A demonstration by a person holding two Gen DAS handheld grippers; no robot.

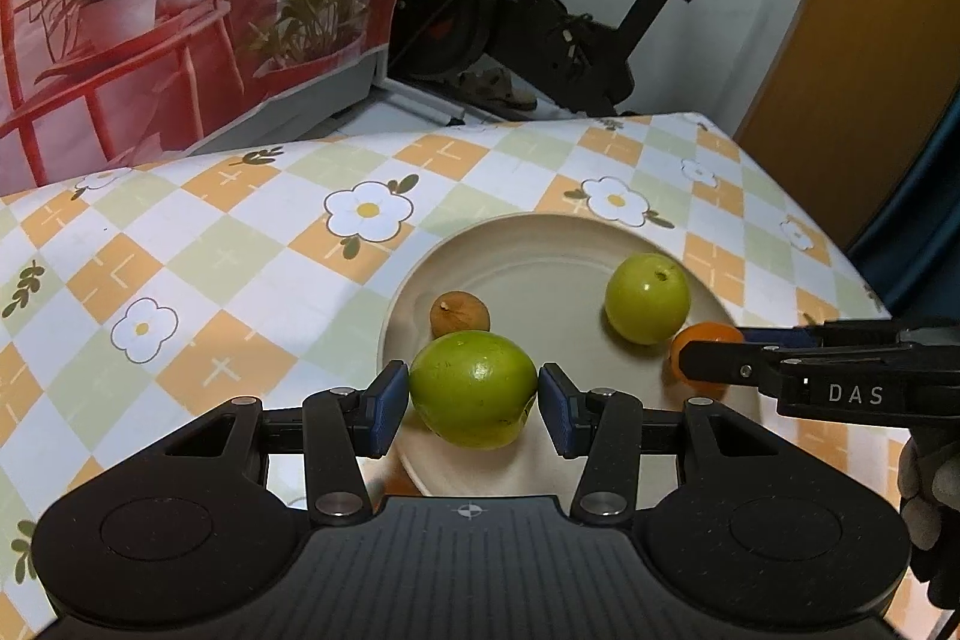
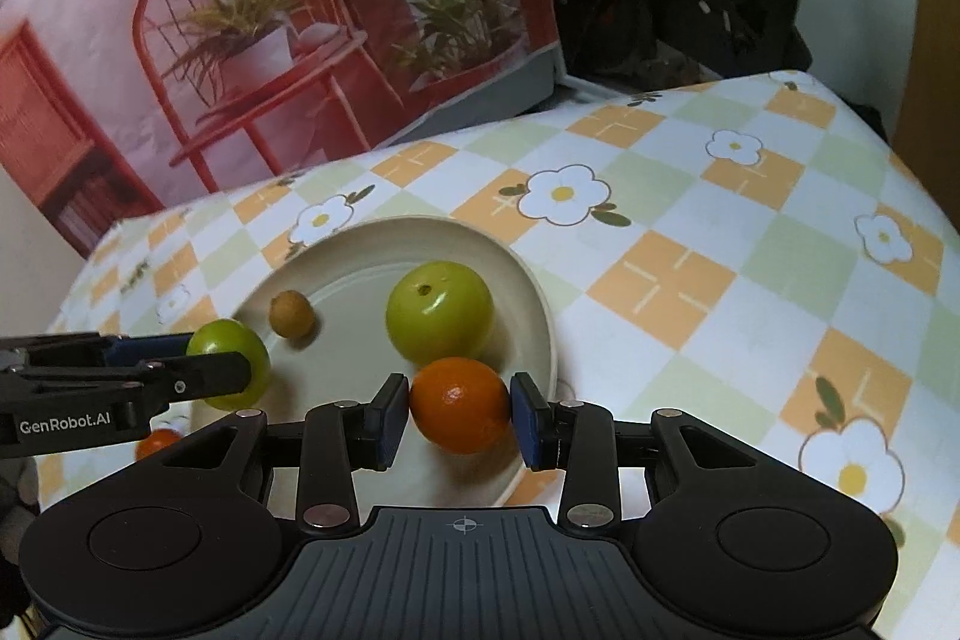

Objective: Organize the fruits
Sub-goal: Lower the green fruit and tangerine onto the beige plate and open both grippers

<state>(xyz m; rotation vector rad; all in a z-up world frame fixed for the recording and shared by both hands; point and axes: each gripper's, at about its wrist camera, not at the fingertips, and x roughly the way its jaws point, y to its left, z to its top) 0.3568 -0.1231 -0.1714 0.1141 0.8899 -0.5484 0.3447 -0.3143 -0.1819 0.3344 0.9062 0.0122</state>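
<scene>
Clamped between the left gripper's (image 1: 474,391) blue pads is a green fruit (image 1: 473,388), held above the near rim of a cream plate (image 1: 540,244). Beside it the right gripper (image 2: 461,403) pinches a small orange (image 2: 461,403) over the same plate — a second green fruit (image 2: 439,311) and a small brown fruit (image 2: 291,314) already lie inside. Another orange (image 2: 157,442) rests on the checked floral tablecloth (image 2: 690,244), half hidden behind the left gripper.

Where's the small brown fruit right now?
The small brown fruit lies on the plate, just beyond the green fruit between the left gripper pads, left of the other green fruit.
</scene>
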